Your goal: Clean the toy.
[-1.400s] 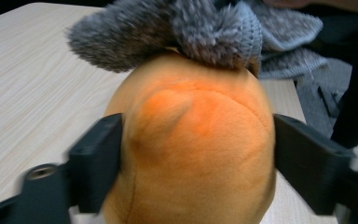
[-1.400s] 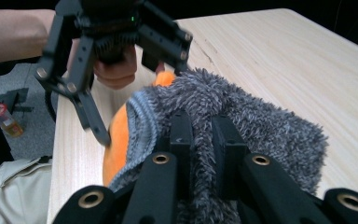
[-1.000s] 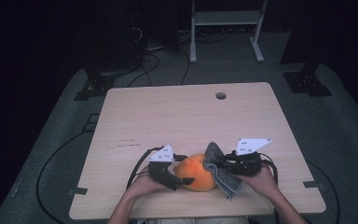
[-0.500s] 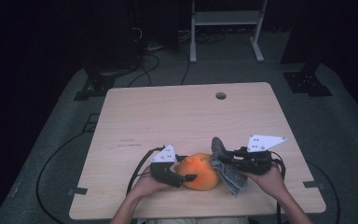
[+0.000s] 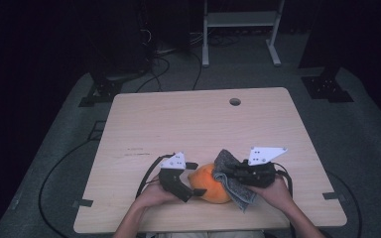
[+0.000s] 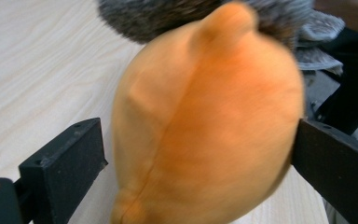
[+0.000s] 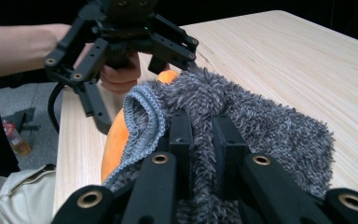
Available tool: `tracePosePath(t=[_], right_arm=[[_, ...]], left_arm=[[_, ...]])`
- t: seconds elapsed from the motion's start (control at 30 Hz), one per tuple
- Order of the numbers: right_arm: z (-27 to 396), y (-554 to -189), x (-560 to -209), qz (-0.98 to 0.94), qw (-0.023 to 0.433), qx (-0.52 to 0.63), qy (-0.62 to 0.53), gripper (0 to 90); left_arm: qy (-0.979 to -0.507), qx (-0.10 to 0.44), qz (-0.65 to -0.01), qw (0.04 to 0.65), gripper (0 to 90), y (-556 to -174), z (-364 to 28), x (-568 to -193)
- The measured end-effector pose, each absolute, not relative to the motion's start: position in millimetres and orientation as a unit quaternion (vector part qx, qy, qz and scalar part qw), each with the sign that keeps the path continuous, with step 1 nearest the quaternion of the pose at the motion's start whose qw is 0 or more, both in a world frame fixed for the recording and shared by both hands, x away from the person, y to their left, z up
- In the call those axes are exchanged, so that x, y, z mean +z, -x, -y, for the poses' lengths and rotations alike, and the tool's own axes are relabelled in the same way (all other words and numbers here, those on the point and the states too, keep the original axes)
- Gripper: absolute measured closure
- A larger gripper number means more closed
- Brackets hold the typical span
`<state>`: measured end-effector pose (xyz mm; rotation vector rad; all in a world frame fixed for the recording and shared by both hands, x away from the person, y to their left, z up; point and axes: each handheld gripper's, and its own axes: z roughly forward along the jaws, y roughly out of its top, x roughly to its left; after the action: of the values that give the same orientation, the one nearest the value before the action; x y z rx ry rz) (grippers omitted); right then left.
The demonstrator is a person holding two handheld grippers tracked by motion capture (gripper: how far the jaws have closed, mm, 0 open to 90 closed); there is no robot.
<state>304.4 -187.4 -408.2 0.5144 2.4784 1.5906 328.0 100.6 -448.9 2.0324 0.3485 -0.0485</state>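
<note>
Both L jaws flank orange plush (image 6: 205, 121) (R gripper (image 7: 200, 135) pinches cloth (image 7: 261, 121)).

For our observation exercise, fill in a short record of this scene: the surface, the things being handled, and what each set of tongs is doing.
surface: pale wooden table
thing one: soft orange rounded plush toy
thing two: fluffy grey cloth, draped against the toy
left tongs: jaws wide around the toy, just been opening; left jaw clear of it, right jaw at its side
right tongs: shut on the cloth
</note>
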Motion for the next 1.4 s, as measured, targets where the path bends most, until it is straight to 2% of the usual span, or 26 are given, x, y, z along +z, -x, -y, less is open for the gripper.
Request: tracePosePath(t=[0.1,0.23,0.33,0.53,0.83,1.0,1.07,1.23,1.27,1.4], right_arm=[[192.1,-303.4,-410.2,-0.827,0.065,0.532,-0.171,79.2],[196.2,-301.8,-404.3,-0.823,0.074,0.534,-0.177,79.2],[198.1,-302.2,-391.9,-0.814,0.086,0.546,-0.178,78.9],[197.0,-308.4,-383.7,-0.793,0.085,0.576,-0.179,79.2],[191.7,-309.6,-422.4,-0.798,0.059,0.562,-0.21,79.1],[207.8,-308.8,-432.8,-0.825,0.066,0.513,-0.227,79.0],[213.0,-306.7,-428.4,-0.816,0.072,0.525,-0.23,78.9],[201.1,-296.9,-392.2,-0.796,0.102,0.568,-0.182,78.9],[196.1,-297.0,-386.7,-0.796,0.105,0.57,-0.173,78.7],[182.1,-302.7,-391.9,-0.82,0.112,0.538,-0.16,79.2]], left_arm=[[-0.851,-0.029,-0.139,0.506,4.6,-326.3,-90.1,-452.6],[-0.847,-0.004,-0.128,0.516,26.2,-322.5,-92.4,-439.5],[-0.834,0.034,-0.127,0.536,32.0,-318.1,-95.4,-422.2],[-0.828,0.036,-0.135,0.543,32.0,-316.9,-107.4,-406.4],[-0.836,0.002,-0.168,0.523,31.8,-324.4,-116.4,-417.9],[-0.833,0.011,-0.181,0.523,28.6,-325.6,-113.3,-418.3],[-0.833,0.015,-0.182,0.522,27.0,-325.0,-108.7,-417.9],[-0.837,0.028,-0.172,0.518,25.9,-321.9,-96.7,-414.6],[-0.839,0.031,-0.167,0.518,25.1,-321.4,-94.7,-414.1],[-0.841,0.045,-0.141,0.52,10.3,-319.4,-97.8,-413.9]])
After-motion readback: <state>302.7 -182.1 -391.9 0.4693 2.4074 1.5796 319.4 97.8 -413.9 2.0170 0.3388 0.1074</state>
